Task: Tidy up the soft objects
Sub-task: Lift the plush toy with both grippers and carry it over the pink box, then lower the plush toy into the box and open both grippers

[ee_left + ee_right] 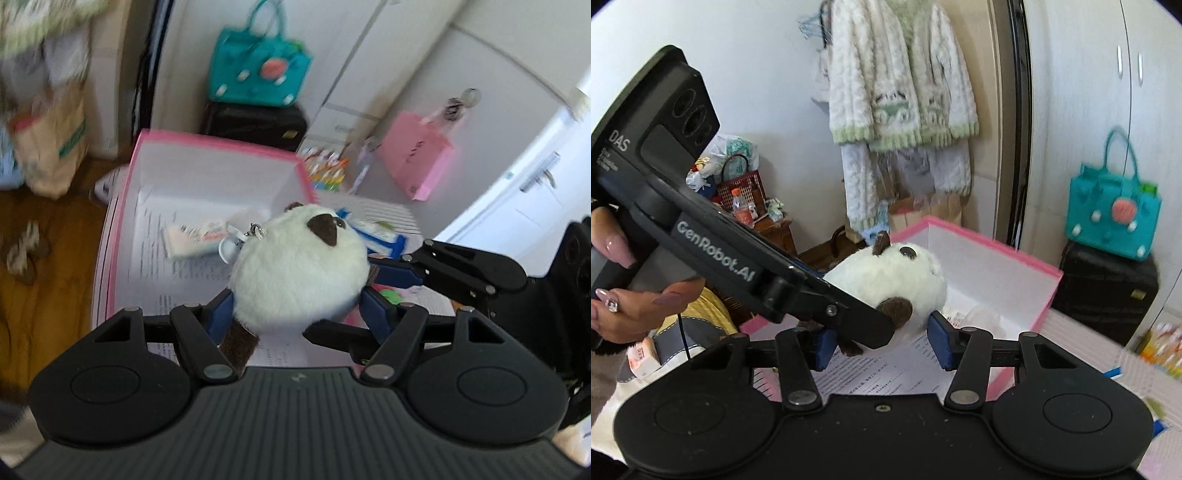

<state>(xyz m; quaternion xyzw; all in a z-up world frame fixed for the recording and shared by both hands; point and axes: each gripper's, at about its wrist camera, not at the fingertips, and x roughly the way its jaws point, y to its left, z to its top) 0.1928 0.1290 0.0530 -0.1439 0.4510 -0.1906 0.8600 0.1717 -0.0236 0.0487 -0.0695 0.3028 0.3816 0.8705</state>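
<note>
So the white plush toy (295, 266) is up in the air right now, squeezed in the left gripper (299, 306), blue pads pressing into its sides from both flanks. It's hanging over the pink-rimmed box (207, 147), roughly above the box's near edge where the printed papers (177, 266) lie.

The right gripper (882, 343) is the odd one. From its own camera the jaws stand apart with the toy's lower bit and a brown foot between them, and the right pad looks just shy of the fur. I honestly can't tell if it's pinching anything or just hovering there.

What could go wrong, as I see it: the plush is round and squishy, so a grip on the bulging middle might let it squirt out forward, especially with everything blurry from motion. The keychain clip (231, 247) dangling off the toy could snag on the box rim too. And with the grippers crossing this close, the fingers could knock each other and tug the toy loose before it's over the box.
</note>
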